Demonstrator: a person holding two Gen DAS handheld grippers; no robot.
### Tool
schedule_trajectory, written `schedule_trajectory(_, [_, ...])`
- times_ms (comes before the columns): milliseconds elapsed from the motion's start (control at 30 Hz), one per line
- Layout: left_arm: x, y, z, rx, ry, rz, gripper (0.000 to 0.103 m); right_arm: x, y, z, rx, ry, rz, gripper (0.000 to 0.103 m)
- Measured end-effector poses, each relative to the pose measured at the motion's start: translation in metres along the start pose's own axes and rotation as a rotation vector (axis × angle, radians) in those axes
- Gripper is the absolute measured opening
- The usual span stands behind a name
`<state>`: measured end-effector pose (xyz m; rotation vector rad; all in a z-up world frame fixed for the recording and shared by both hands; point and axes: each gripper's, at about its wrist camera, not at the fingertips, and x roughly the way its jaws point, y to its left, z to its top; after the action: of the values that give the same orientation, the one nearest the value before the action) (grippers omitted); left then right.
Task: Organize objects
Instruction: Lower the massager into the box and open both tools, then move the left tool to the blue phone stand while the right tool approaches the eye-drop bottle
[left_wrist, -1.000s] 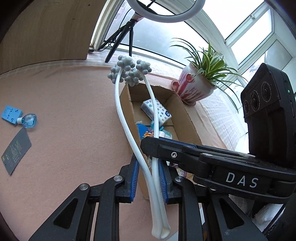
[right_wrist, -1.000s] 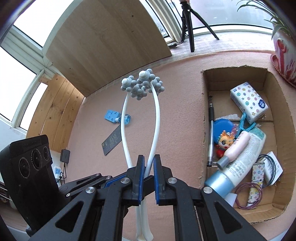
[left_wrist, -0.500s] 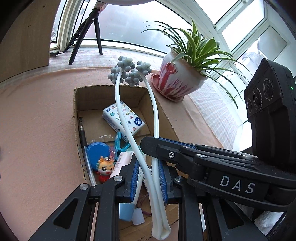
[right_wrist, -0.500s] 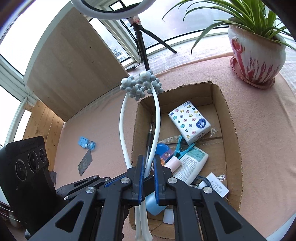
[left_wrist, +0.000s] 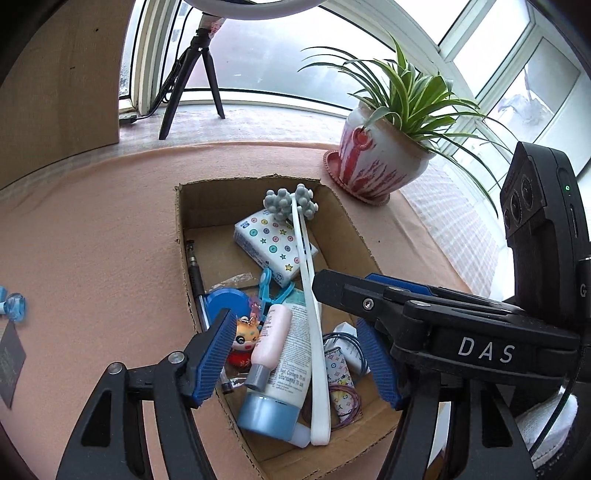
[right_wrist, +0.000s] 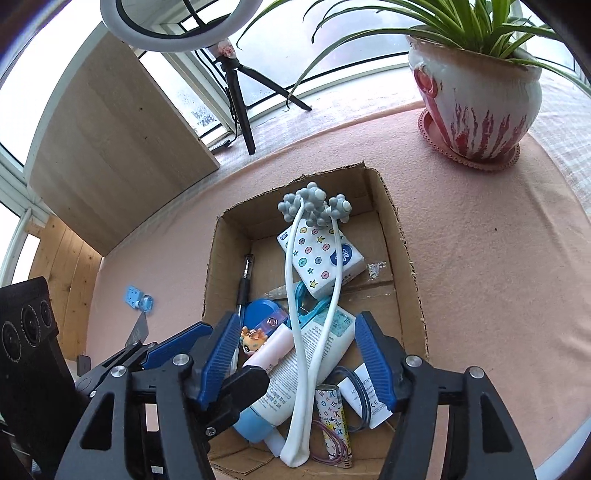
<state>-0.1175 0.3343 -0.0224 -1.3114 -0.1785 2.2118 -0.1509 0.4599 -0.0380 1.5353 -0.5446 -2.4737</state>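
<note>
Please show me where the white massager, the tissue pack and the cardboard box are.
white massager (right_wrist: 320, 343): right wrist view, on its right prong.
tissue pack (left_wrist: 260, 242): left wrist view, on its patterned top face.
cardboard box (right_wrist: 404, 258): right wrist view, on its right wall.

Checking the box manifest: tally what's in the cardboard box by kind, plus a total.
Massager: 1
Tubes/bottles (large tube, pink bottle): 2
Tissue pack: 1
Blue clip: 1
Toy figure: 1
Blue round case: 1
Metal rod: 1
Patterned roll: 1
Total: 9, counting only what is clearly identifiable.
</note>
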Motion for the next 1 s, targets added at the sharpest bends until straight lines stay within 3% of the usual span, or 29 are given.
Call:
schedule_trajectory(300, [-0.036, 0.036, -0.016, -0.028, -0.020, 0.074, 0.083, -0.001, 0.015, -0.012, -0.012, -0.025, 0.004, 0.061])
schedule_trajectory(467, [-0.064, 0.077, -0.029, -0.072, -0.042, 0.128, 0.092, -0.006, 0.035, -0.020, -0.057, -0.078, -0.010, 0.061])
schedule_trajectory(633, [-0.090, 0.126, -0.041, -0.134, -0.059, 0.194, 0.093, -0.007, 0.058, -0.025, -0.097, -0.106, 0.002, 0.062])
schedule_trajectory(833, [-0.115, 0.193, -0.051, -0.185, -0.045, 0.266, 0.093, 0.002, 0.099, -0.031, -0.175, -0.057, 0.014, 0.062])
schedule_trajectory(1000, [-0.128, 0.252, -0.039, -0.240, -0.021, 0.268, 0.093, 0.019, 0.131, -0.036, -0.217, 0.000, 0.037, 0.062])
